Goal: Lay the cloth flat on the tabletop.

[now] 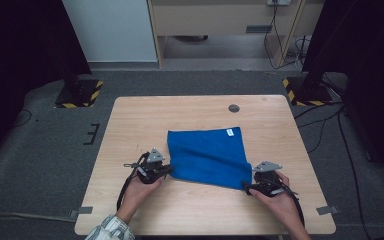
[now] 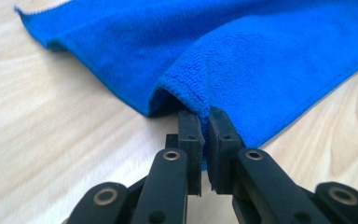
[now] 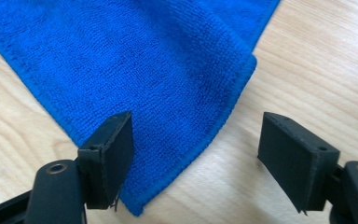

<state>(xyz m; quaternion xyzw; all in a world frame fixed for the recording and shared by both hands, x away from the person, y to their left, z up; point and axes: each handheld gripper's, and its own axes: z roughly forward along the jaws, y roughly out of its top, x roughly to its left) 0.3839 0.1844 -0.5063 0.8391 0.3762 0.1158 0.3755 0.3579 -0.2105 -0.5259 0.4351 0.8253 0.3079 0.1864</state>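
The left gripper (image 2: pixel 204 122) pinches the blue cloth (image 1: pixel 207 155) by its near left corner. The right gripper (image 3: pixel 196 140) stands wide open over the cloth's near right corner, near the table's (image 1: pixel 130 130) front edge.

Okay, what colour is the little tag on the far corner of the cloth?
White, on the blue terry cloth; the small tag shows best in the high view.

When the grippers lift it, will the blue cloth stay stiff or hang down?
The blue cloth will probably sag: its edge already humps up softly where the left gripper pinches it. It looks thin and light. Its fuzzy pile probably resists slipping. The right gripper stands open over a corner.
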